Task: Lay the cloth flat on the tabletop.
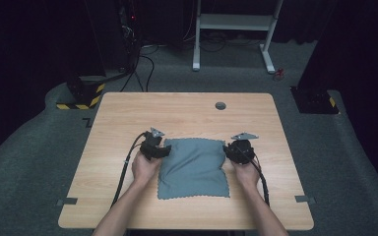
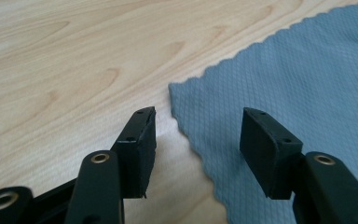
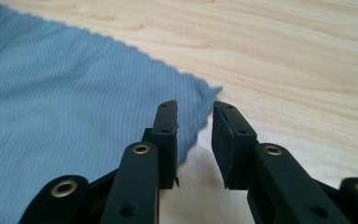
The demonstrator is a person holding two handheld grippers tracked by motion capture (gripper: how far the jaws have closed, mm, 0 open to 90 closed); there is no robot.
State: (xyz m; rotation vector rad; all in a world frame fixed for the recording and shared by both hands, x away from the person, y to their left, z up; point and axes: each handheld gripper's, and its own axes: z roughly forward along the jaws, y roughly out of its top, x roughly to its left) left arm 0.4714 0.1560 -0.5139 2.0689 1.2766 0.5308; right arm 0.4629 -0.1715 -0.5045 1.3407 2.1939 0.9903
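A blue-grey cloth [image 1: 193, 167] with scalloped edges lies flat on the wooden table [image 1: 177, 113]. At its far left corner is my left gripper [image 1: 165, 150], and my right gripper [image 1: 228, 149] is at its far right corner. In the left gripper view the left gripper [image 2: 198, 116] is wide open, one pad over bare wood and the other over the cloth [image 2: 298, 79], with the corner lying between them. In the right gripper view the right gripper [image 3: 193, 109] stands open by a narrow gap, and the corner of the cloth [image 3: 74, 88] lies just ahead of and between its pads, unclamped.
A round grey grommet [image 1: 220, 105] sits in the table's far side. Behind the table stand a white desk frame [image 1: 234, 22], cables and a black stand with a yellow-striped base [image 1: 81, 96]. Bare wood surrounds the cloth on all sides.
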